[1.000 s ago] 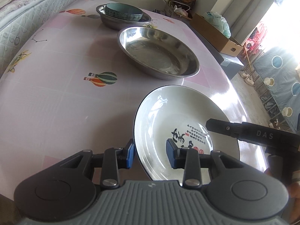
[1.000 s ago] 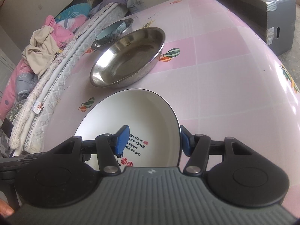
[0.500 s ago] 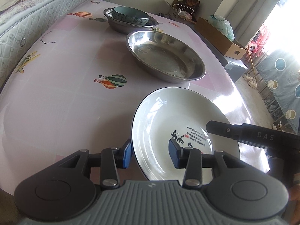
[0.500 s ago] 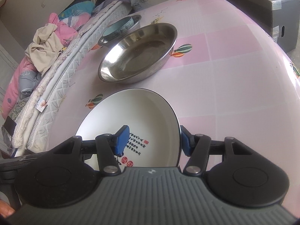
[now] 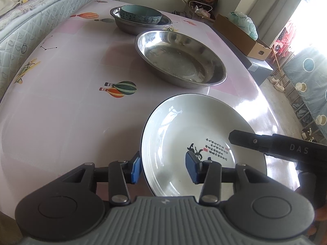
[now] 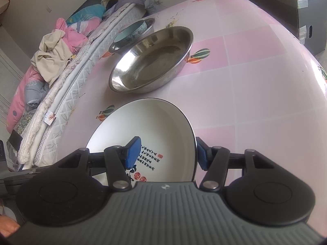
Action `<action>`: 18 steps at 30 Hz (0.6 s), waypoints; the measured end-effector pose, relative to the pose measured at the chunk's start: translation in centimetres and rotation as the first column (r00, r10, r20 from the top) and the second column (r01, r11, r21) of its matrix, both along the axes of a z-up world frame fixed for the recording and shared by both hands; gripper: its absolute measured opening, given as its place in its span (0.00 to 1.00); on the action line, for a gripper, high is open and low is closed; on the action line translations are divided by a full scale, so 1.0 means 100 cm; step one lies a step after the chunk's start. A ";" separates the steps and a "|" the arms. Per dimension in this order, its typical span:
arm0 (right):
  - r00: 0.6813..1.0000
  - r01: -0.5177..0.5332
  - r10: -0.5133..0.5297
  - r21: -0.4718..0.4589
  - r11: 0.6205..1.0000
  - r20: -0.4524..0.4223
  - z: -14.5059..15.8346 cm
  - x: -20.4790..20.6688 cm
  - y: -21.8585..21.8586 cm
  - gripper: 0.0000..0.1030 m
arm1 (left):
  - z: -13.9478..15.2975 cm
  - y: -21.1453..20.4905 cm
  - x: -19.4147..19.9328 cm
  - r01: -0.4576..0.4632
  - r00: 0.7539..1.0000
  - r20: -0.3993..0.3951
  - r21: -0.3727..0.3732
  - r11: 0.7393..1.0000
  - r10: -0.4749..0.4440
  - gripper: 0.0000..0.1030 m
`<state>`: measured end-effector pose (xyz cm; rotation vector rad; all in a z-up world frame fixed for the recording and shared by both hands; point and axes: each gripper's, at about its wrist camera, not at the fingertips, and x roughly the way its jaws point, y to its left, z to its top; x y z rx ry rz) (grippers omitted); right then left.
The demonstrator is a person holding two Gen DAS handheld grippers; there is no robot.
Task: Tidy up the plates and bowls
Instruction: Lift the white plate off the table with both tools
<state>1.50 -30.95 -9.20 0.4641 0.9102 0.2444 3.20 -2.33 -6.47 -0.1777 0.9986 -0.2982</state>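
Balloon-print tablecloth (image 5: 71, 106); left hand-held gripper (image 5: 163, 168) opening astride white plate (image 5: 184, 122); "DAS"-marked right hand-held gripper (image 6: 166, 153) likewise unclamped.

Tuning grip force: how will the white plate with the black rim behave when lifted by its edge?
The white plate looks like glazed ceramic: probably rigid, fairly heavy, and breakable if dropped. Its glossy surface reflects the window, so the blue pads may slip on the thin rim. Held at one edge only, it would likely tilt downward.
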 end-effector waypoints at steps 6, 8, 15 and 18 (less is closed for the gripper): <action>1.000 -0.003 0.003 0.010 1.000 0.004 -0.003 -0.002 -0.001 0.54 | -0.001 -0.005 0.002 0.012 1.000 0.004 0.028 1.000 -0.012 0.47; 1.000 -0.004 0.004 0.008 1.000 0.008 -0.003 -0.002 0.000 0.54 | -0.001 -0.006 0.004 0.010 1.000 0.004 0.035 0.999 -0.011 0.47; 1.000 0.007 -0.007 -0.012 1.000 0.026 -0.004 -0.006 0.000 0.44 | -0.002 -0.014 0.006 0.010 1.000 0.016 0.088 0.996 -0.012 0.47; 0.999 0.015 -0.014 -0.032 0.999 0.037 -0.005 -0.007 -0.001 0.36 | -0.001 -0.016 0.007 0.009 1.000 0.017 0.109 0.994 -0.011 0.47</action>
